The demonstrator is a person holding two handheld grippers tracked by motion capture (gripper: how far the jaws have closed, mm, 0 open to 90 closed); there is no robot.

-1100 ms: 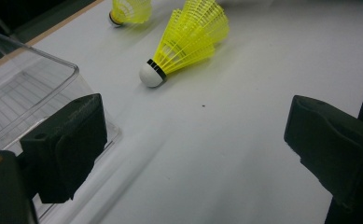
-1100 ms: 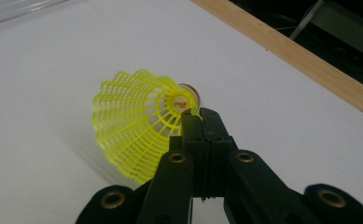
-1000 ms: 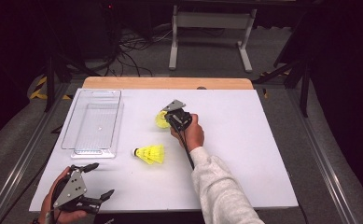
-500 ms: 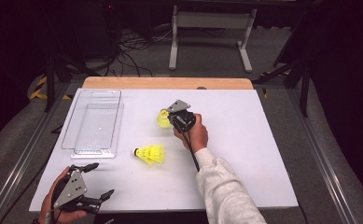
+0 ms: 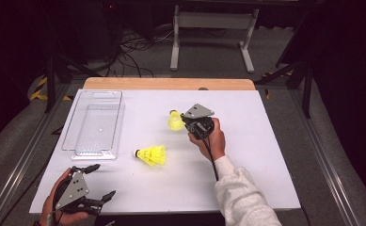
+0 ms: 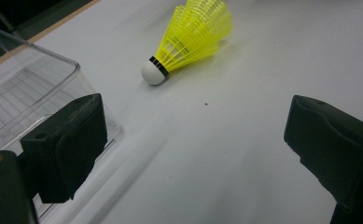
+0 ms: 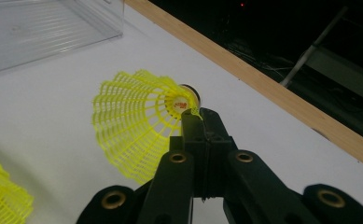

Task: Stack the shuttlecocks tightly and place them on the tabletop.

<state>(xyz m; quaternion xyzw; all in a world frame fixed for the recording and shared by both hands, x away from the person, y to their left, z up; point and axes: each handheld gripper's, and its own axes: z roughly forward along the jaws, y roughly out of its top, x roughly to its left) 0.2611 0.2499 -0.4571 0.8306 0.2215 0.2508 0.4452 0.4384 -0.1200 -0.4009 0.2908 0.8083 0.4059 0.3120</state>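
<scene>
Two yellow shuttlecocks are on the white table. One shuttlecock point(image 5: 175, 121) point(image 7: 137, 123) sits at mid-table, and my right gripper point(image 5: 184, 119) point(image 7: 198, 116) is shut on the edge of its skirt. The other shuttlecock point(image 5: 151, 155) point(image 6: 191, 35) lies on its side nearer the front, white cork pointing left. My left gripper point(image 5: 100, 181) point(image 6: 193, 154) is held at the front left corner, open, with nothing between its jaws, aimed toward that second shuttlecock.
A clear plastic tray point(image 5: 96, 122) point(image 6: 16, 93) point(image 7: 34, 28) stands at the left side of the table, with nothing in it. A wooden strip point(image 5: 169, 84) point(image 7: 272, 88) runs along the table's far edge. Dark floor, cables and a metal stand lie beyond.
The right gripper with its shuttlecock has shifted very slightly; the left gripper and the other shuttlecock have stayed put.
</scene>
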